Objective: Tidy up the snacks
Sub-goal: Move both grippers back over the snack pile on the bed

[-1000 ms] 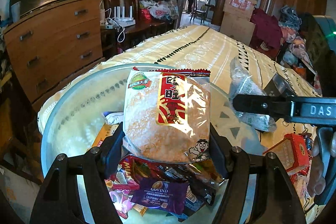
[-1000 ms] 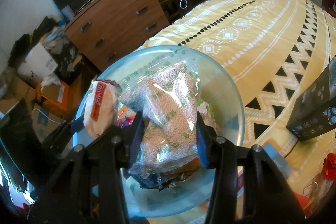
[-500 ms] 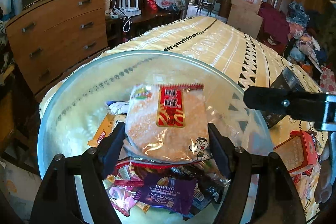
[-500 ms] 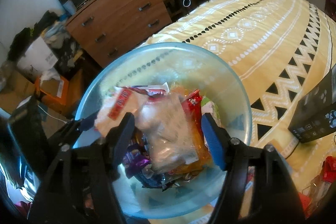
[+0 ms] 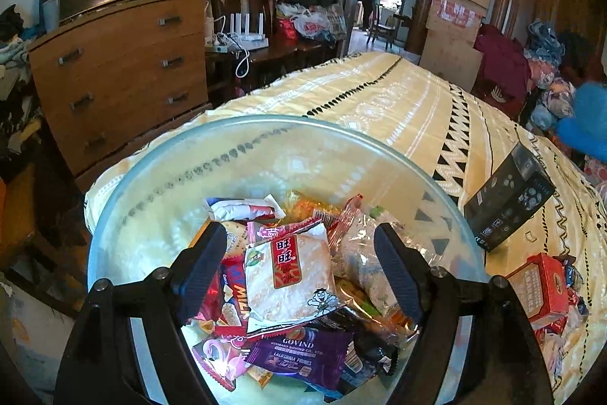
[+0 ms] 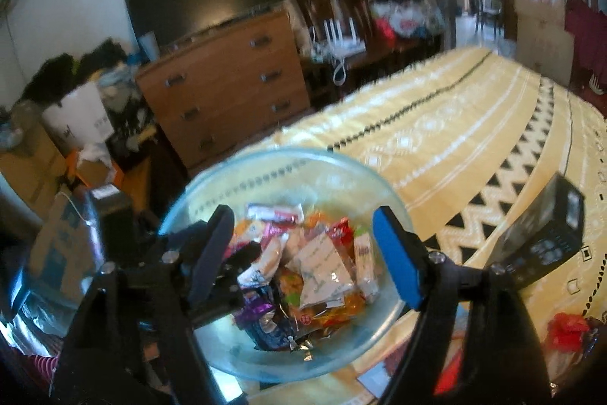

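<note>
- The bed with its yellow patterned cover fills the middle and right of both views; everything I work on sits at its near end, in the lower half of each frame.
- The glass bowl takes the lower centre of the left view and holds the heap of snacks, so the task's things are mostly in it already.
- The black box lies on the cover at the right edge, apart from the bowl; I leave it alone.
- The red carton and loose wrappers sit at the lower right, just outside the bowl; I judge these are the next to collect.
- The rice cracker pack lies on top of the heap, between my left claw's jaws but free of them.
- The clear grain packet rests beside it, toward the right.
- My left gripper has just been opening and stands wide, the pads not pressing on the pack.
- My right gripper has likewise been opening, wide and empty above the bowl; that view is blurred.
- To do this well, I should lift both claws straight clear so no jaw drags a wrapper out, then reach to the lower right.
</note>
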`<state>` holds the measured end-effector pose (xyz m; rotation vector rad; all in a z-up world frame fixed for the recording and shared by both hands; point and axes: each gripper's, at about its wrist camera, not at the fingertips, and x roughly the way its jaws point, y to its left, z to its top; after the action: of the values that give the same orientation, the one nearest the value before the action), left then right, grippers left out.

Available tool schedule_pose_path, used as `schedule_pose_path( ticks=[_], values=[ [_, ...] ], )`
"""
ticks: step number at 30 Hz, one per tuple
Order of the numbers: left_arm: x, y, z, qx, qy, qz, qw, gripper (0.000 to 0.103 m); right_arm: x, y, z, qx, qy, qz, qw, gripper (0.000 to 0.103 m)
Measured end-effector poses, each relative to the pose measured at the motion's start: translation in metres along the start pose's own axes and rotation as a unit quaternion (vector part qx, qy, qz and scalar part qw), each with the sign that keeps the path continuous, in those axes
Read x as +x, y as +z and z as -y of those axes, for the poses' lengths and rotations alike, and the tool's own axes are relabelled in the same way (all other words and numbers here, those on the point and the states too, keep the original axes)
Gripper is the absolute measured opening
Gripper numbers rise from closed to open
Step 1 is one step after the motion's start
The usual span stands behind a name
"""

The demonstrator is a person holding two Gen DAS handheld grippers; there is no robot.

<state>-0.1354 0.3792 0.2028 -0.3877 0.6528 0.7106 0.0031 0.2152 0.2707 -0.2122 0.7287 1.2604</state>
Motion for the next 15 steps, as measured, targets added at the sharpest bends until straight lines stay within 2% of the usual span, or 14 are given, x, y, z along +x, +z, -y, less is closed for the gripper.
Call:
schedule_pose_path(
  ticks=[6, 8, 11, 15],
  values=[
    [-0.017, -0.002, 0.011, 0.006, 0.004, 0.017, 0.9998, 0.081, -0.038, -0.005, 0.000, -0.023, -0.023, 0.038, 0.999, 0.082],
    [-0.031, -0.003, 0.017, 0.010, -0.004, 0.038, 0.9992, 0.081, -0.063, -0.017, 0.004, -0.020, -0.038, 0.064, 0.997, 0.089],
    [-0.060, -0.011, 0.036, 0.030, -0.029, 0.081, 0.9958, 0.091, -0.108, -0.046, 0.016, -0.011, -0.077, 0.104, 0.991, 0.096],
    [-0.088, -0.029, 0.071, 0.075, -0.082, 0.102, 0.9885, 0.092, -0.165, -0.099, 0.048, 0.024, -0.139, 0.124, 0.982, 0.099]
  ],
)
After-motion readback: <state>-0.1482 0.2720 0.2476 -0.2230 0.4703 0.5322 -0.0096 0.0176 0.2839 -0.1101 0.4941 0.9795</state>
